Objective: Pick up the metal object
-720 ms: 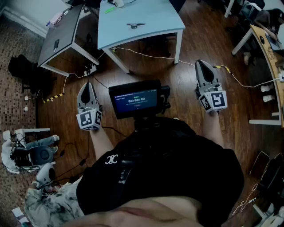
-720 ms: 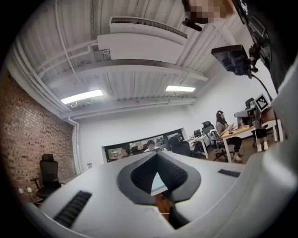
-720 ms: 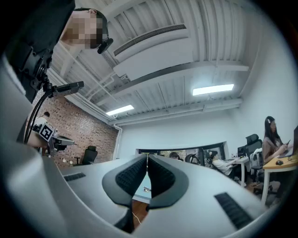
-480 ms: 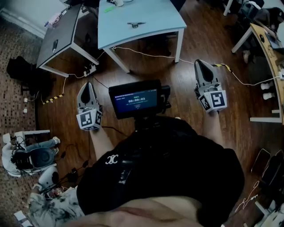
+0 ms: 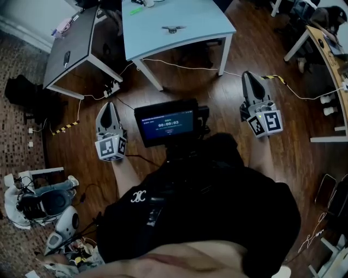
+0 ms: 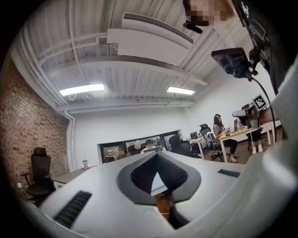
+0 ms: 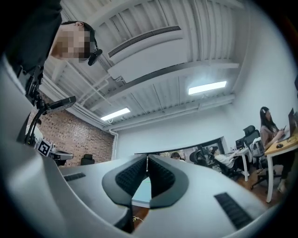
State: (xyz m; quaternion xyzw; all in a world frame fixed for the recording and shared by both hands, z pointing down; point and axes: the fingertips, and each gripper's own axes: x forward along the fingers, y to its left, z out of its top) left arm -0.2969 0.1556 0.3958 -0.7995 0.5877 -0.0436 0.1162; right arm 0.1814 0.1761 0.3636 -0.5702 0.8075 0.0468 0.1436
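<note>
Left gripper [image 5: 110, 105] held low over the wood floor [image 5: 179, 81], pointing forward. In the left gripper view its jaws meet at the tips [image 6: 157, 154], nothing between them. Right gripper [image 5: 247, 75] level with it on the other side of a small screen [image 5: 166, 122] mounted at the person's chest. Right gripper view: pads pressed together at the tips [image 7: 147, 158], empty. Metal object [image 5: 173, 29] lies flat on the light blue table [image 5: 196, 13], mid-top, well ahead of both grippers, untouched. Dark grey table [image 5: 73, 46] stands just left of the blue one. A cable [image 5: 187, 67] runs across the floor under the blue table.
</note>
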